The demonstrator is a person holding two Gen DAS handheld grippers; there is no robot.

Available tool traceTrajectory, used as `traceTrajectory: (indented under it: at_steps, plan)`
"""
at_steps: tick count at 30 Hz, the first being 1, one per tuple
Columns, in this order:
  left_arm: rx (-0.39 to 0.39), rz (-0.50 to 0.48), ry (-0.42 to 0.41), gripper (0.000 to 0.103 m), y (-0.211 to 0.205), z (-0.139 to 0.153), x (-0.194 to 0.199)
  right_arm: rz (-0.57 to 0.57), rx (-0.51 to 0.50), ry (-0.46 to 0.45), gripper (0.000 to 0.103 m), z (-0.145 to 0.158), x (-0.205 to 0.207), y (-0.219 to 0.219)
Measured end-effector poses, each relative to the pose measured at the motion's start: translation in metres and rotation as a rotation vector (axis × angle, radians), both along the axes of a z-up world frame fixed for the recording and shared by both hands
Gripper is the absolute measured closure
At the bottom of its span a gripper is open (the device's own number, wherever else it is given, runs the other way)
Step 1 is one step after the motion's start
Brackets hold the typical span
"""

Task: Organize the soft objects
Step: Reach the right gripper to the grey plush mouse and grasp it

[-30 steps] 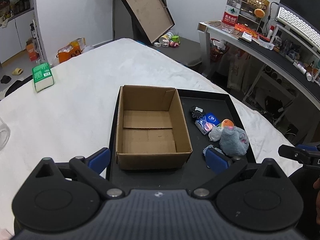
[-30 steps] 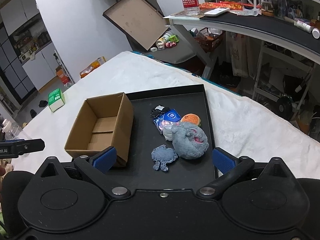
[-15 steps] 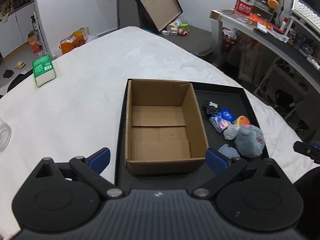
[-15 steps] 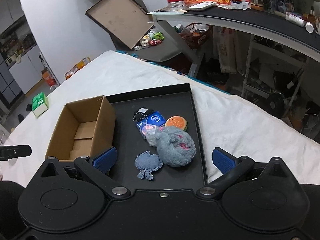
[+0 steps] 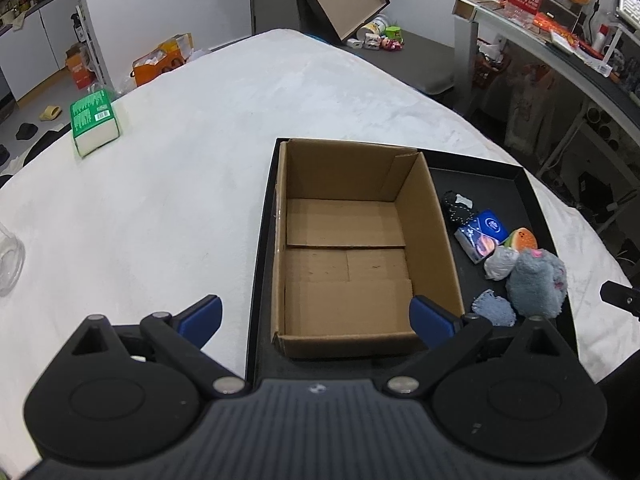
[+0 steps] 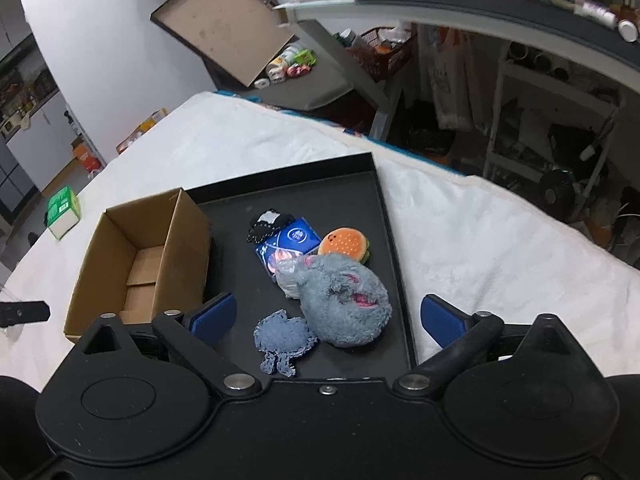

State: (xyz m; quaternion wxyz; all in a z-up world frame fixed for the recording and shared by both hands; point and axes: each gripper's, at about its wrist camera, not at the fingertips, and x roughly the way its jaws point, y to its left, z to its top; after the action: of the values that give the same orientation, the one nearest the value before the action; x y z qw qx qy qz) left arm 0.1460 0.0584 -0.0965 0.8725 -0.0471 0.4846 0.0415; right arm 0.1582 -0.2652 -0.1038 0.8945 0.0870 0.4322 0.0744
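An empty cardboard box (image 5: 348,252) (image 6: 136,264) stands on the left part of a black tray (image 5: 480,184) (image 6: 384,216). To its right lie a grey plush toy (image 6: 344,304) (image 5: 536,284), a small blue knitted piece (image 6: 284,338) (image 5: 494,312), a burger plush (image 6: 345,243) (image 5: 522,238), a blue packet (image 6: 290,242) (image 5: 480,234), a crumpled clear bag (image 5: 500,262) and a black pouch (image 6: 266,222) (image 5: 456,202). My left gripper (image 5: 316,318) is open above the box's near edge. My right gripper (image 6: 328,320) is open above the grey plush and knitted piece.
The tray sits on a white cloth-covered table (image 5: 180,160). A green and white carton (image 5: 94,122) (image 6: 62,210) lies at the far left. A clear glass item (image 5: 10,258) is at the left edge. A cluttered desk (image 6: 500,4) stands beyond the table.
Both grippers have moved forward and lower towards the tray. The box and the soft items look larger and have not moved on the tray. Both stay open.
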Motion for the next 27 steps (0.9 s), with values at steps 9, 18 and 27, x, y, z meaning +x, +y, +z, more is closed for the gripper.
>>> traceTrajectory:
  at_steps: [9,18,27]
  plan:
    - [-0.005,-0.002,0.032,0.015,0.002,-0.018,0.022,0.019,-0.025,0.04,0.007,-0.016,0.02,0.005]
    - [-0.018,0.037,0.124,0.044,0.015,-0.045,0.041,0.047,-0.035,0.091,0.007,-0.037,0.038,0.013]
    - [-0.038,0.051,0.191,0.054,0.025,-0.068,0.054,0.072,-0.101,0.151,0.005,-0.059,0.059,0.027]
